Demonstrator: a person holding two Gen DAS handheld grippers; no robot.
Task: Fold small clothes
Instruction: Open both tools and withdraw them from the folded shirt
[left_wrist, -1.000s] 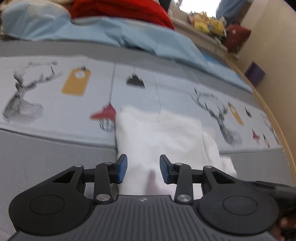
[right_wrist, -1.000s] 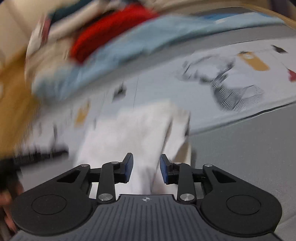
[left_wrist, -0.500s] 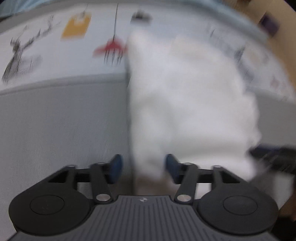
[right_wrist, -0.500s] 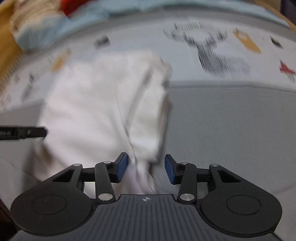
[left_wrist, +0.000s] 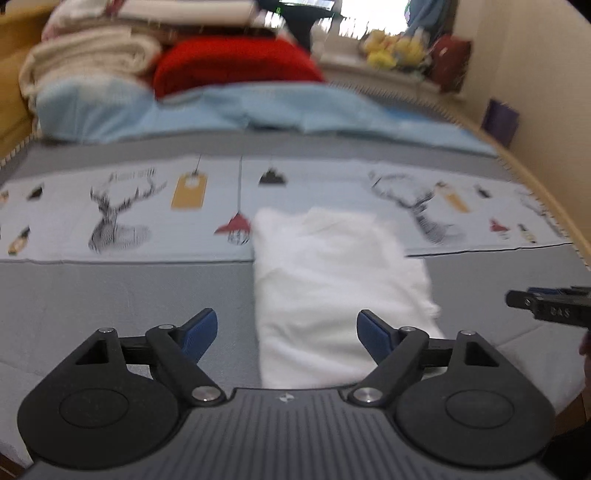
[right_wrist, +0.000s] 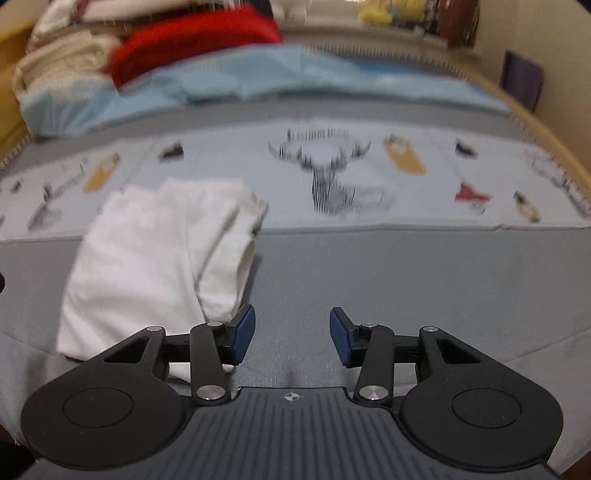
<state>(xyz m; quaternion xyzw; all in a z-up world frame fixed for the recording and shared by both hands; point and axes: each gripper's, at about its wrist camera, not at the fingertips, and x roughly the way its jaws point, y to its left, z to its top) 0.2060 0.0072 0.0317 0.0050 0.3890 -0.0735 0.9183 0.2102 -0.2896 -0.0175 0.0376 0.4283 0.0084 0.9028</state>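
Both grippers have let go of the white garment (left_wrist: 332, 291) and pulled back from it since the earlier frames. It lies folded into a narrow stack on the bed (left_wrist: 122, 291), straddling the edge of the deer-print sheet (left_wrist: 122, 206), likely left there as a finished fold. Left gripper (left_wrist: 286, 332) hovers over its near end, jaws wide and opening, nothing pressed between them. Right gripper (right_wrist: 291, 334) sits beside the garment's right edge, jaws half apart and empty.
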